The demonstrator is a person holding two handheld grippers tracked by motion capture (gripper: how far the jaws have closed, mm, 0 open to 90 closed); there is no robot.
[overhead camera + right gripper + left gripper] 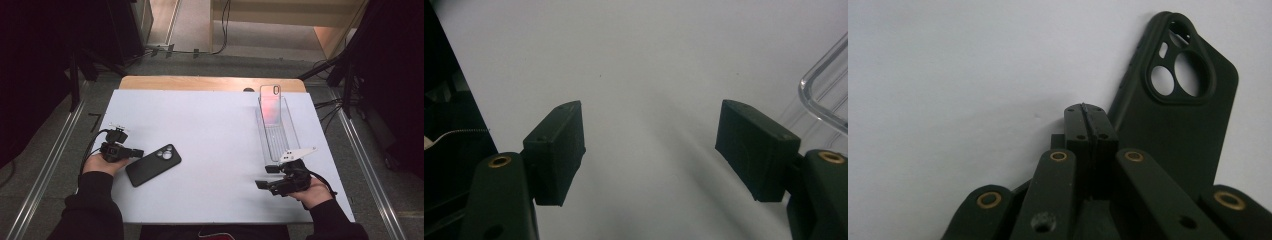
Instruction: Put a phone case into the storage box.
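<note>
A black phone case lies flat on the white table, camera cutout pointing up and right; it appears close up as the black phone case in the left gripper view. My left gripper is shut with nothing in it, its tips just beside the case's left edge; the closed left gripper shows its pads pressed together. My right gripper rests open at the table's right front, and the right gripper has only bare table between its pads. A clear phone case leans upright in a clear tray.
The clear tray's rim is just right of my right gripper. The table's near edge runs close to both forearms. Dark stands and cables flank the table's far corners, with a metal rail along the left.
</note>
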